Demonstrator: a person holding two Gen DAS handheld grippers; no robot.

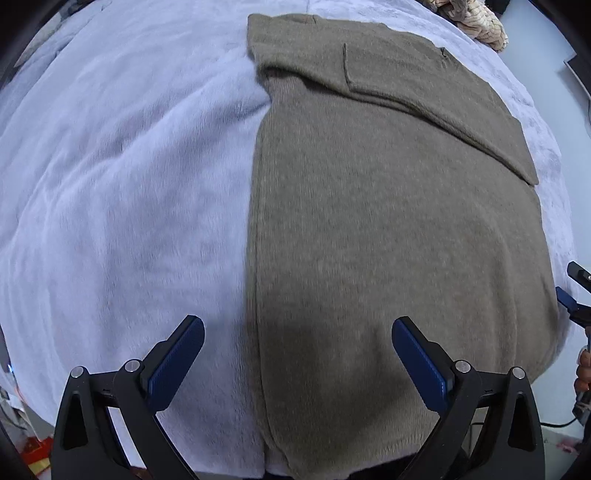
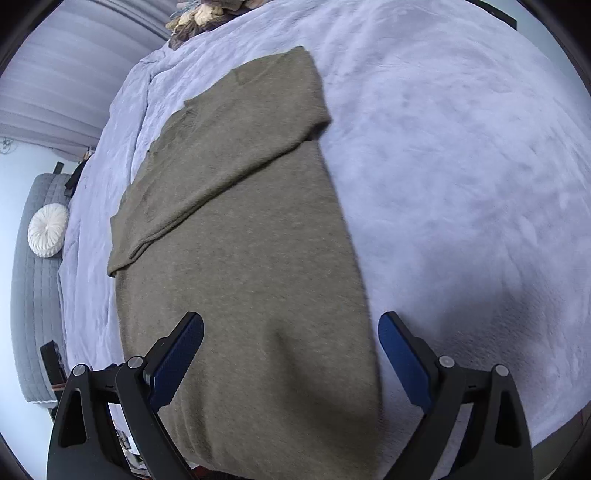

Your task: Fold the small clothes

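Note:
An olive-brown knit sweater lies flat on a pale lilac fleece blanket. Its sides are folded in to a long strip, with a sleeve laid slanting across the far part. My left gripper is open and empty, above the sweater's near left edge. My right gripper is open and empty, above the sweater's near right edge, with the folded sleeve beyond. The right gripper also shows at the right rim of the left wrist view.
The blanket covers a bed. A cream knitted item lies at the far end. A grey padded headboard with a round white cushion stands to the left in the right wrist view.

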